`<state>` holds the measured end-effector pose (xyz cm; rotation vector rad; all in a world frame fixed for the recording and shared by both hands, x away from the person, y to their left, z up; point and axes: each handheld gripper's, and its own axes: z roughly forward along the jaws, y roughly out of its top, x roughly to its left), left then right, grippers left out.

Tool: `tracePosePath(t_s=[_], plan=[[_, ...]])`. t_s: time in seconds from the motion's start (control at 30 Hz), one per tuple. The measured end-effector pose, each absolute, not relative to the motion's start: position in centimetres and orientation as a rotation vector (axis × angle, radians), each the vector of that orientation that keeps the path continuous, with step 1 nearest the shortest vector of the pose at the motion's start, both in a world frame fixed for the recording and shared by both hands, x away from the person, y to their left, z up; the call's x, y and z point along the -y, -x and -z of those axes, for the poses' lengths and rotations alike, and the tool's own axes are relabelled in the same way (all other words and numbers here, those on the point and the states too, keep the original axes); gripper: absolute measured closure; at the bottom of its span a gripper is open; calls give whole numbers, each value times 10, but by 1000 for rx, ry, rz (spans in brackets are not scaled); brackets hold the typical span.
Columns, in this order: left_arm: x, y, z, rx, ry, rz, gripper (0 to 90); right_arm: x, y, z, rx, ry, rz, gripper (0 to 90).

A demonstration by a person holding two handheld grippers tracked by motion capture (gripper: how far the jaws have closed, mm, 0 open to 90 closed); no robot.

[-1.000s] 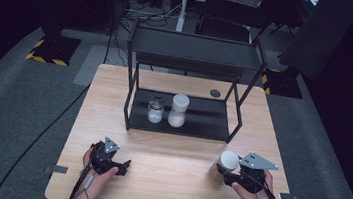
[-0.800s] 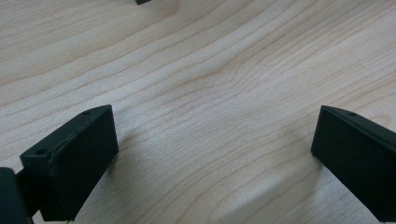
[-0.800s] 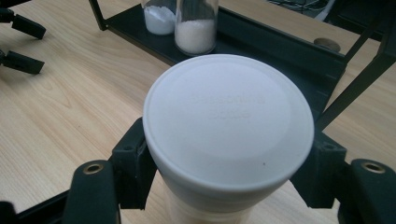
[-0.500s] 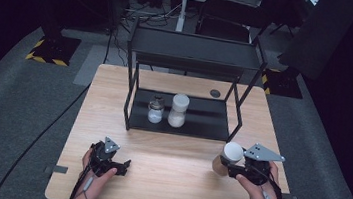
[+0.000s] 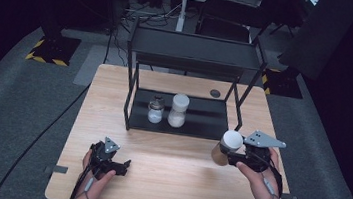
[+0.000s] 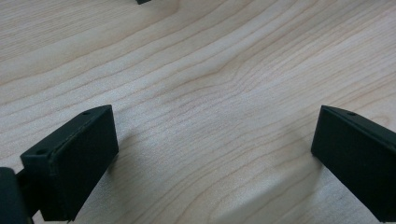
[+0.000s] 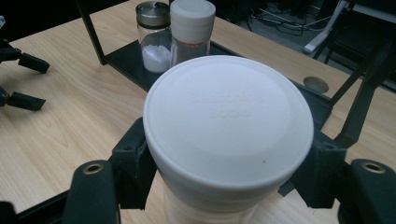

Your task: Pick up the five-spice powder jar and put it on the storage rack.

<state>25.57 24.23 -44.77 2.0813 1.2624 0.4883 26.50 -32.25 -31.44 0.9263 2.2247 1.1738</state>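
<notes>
Your right gripper [image 5: 230,158] now holds the white-lidded jar [image 5: 227,146] clear of the table [image 5: 164,188]. One second ago the jar sat low at the table's right side, just in front of your hand. Half a second ago it was already rising. Now it hangs above the wood, closer to the front right leg of the black rack [image 5: 193,66]. In the right gripper view, both jaws press against the jar body just under the white lid [image 7: 229,121]. The grip has not shifted across these frames, and the jar stands upright.

Your left gripper [image 5: 107,159] has not changed. It rests at the near left of the table with its jaws spread wide and nothing between them. The left gripper view confirms bare wood between the two black pads [image 6: 70,158].

On the rack's lower shelf [image 5: 202,117], two containers stand side by side, touching or nearly so: a small glass shaker [image 5: 155,109] with a metal cap, and a taller white-capped jar [image 5: 178,111]. The shelf to their right is open.

Judging from the lift and the drift toward the rack, the work in hand is to place the held jar on that lower shelf. The pick is complete; the carry is under way. Expect the rack's front leg and the top shelf edge to limit your approach path.
</notes>
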Motion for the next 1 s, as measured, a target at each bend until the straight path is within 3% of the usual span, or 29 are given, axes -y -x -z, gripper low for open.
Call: tracePosePath(t_s=[1.0], plan=[[-242,-255,448,-1263,-2081,-490,0,318,-336,303,-2224,-906,-1186,335]])
